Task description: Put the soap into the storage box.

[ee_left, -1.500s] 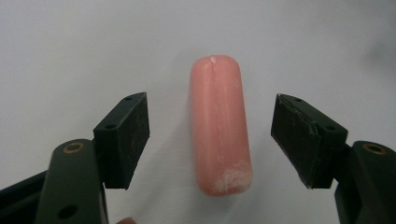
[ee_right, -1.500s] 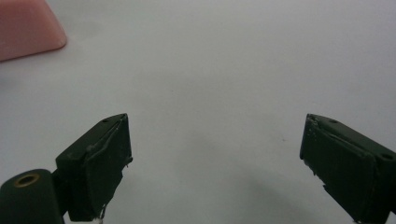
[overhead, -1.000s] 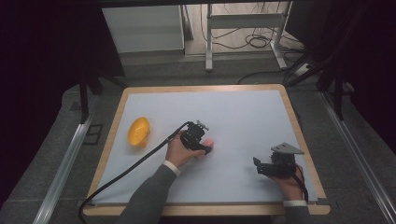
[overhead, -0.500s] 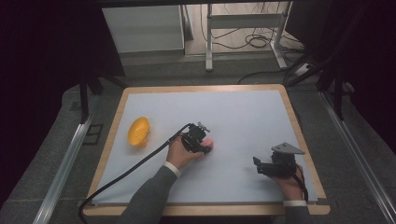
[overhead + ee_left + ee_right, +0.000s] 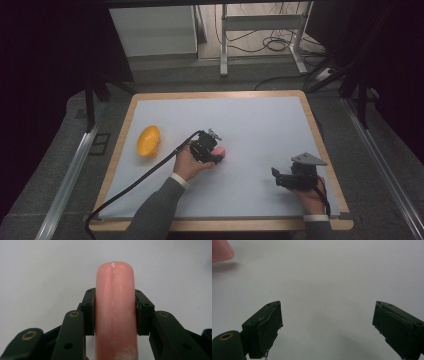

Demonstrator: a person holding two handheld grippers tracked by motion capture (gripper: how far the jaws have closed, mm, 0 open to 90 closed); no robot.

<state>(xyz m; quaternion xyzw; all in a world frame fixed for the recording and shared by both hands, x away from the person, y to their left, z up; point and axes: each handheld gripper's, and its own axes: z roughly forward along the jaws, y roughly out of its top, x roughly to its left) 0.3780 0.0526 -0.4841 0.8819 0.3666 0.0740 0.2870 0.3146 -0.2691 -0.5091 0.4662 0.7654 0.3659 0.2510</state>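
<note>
High view: the left claw (image 5: 216, 154) sits near the middle of the white surface (image 5: 260, 125), clamped on a pink sausage-shaped toy (image 5: 220, 152) whose end peeks out just past the jaws. Over the last second the pink toy has shown a little less beyond the claw and the hand (image 5: 187, 162) has barely shifted, which suggests the grip has just settled rather than a lift begun. A yellow bowl (image 5: 148, 140) stands well apart to the left, near the surface's edge. The right claw (image 5: 276, 175) rests near the front right corner, unmoved.

Left gripper view: both jaws press flat against the sides of the pink toy (image 5: 115, 312), which runs straight up between them, its rounded end clear ahead. The hold looks centred and ready for carrying, likely toward the bowl.

Right gripper view: the right claw (image 5: 327, 325) stands wide apart with nothing between, over bare surface; the toy's pink tip (image 5: 221, 251) shows at top left.
</note>
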